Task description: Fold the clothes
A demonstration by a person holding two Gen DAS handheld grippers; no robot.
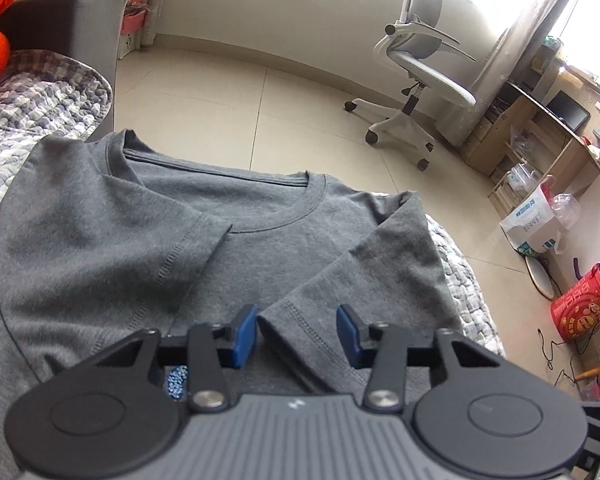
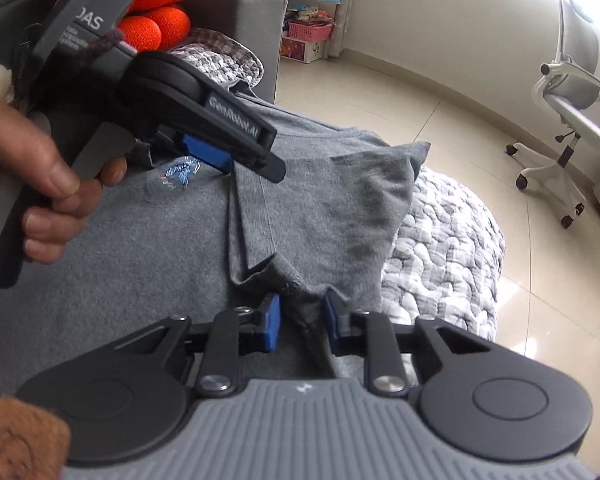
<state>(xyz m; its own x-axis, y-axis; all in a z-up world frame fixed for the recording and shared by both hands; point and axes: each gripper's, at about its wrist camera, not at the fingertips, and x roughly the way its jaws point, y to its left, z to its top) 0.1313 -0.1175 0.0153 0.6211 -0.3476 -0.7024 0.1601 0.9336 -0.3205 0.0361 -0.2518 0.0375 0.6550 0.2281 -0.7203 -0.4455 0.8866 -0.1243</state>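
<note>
The grey cotton T-shirt [image 1: 148, 232], spread on the grey-white quilted bed cover [image 2: 440, 248], is judged only partly folded: both sleeves are turned inward, the body remains, the left gripper [image 1: 298, 330] jaws stand apart and the right gripper [image 2: 302, 320] is clamped on a fabric edge.

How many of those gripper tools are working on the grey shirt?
2. The left gripper is open over the folded sleeve near the middle of the shirt. The right gripper straddles bunched cloth at the shirt's right edge, beside the quilt.
</note>
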